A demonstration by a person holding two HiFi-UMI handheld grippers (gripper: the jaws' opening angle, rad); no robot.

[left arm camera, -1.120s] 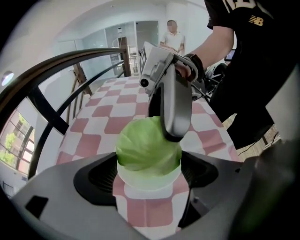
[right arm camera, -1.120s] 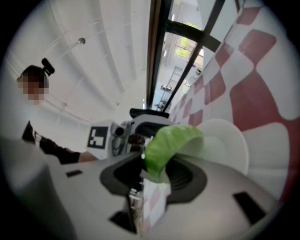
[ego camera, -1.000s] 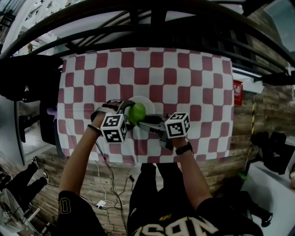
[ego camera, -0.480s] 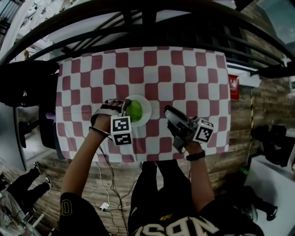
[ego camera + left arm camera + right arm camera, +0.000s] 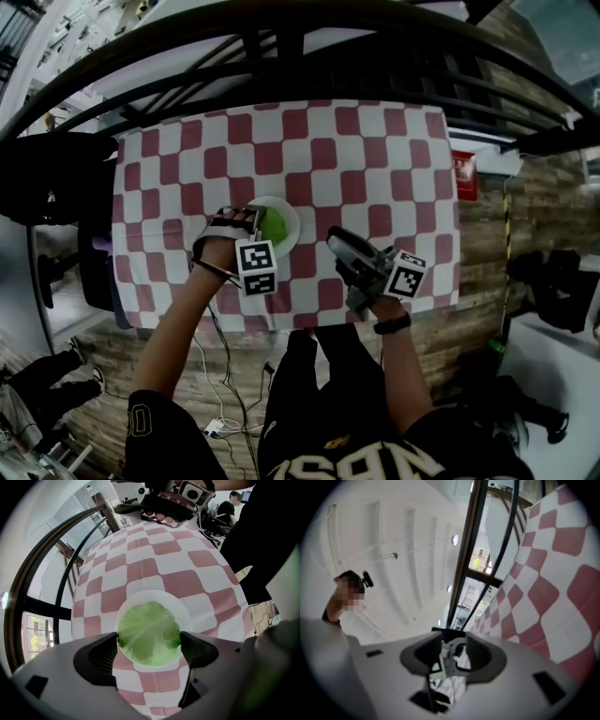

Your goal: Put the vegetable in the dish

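On the tabletop (image 5: 375, 150), head view: we see a red-and-white checked cloth (image 5: 309, 122) covering it, with a white dish (image 5: 289, 214) near the front middle. The green leafy vegetable (image 5: 275, 225) lies in the dish. The left gripper (image 5: 263, 228) points steeply down over the dish's left side with the vegetable at its jaws. The right gripper (image 5: 339, 246) is well apart to the right, over the cloth near the front edge, clear of the dish. Each gripper shows its marker cube (image 5: 256, 267).

Left gripper view: we look straight down on the vegetable (image 5: 149, 633), which sits in the dish (image 5: 183, 610) and fills most of it. The left gripper (image 5: 150, 645) has its jaws spread wide and clamped on the vegetable, one pad against each side. Checked cloth (image 5: 164, 581) runs away beyond the dish.

Right gripper view: the right gripper (image 5: 452, 654) points about level, off past the tabletop edge. Its jaws stand a narrow gap apart, with nothing between them, only far-off clutter that we can't make out. The cloth (image 5: 553, 583) shows at the right, a dark frame post (image 5: 469, 559) in the middle, and a person (image 5: 333, 609) at the far left.
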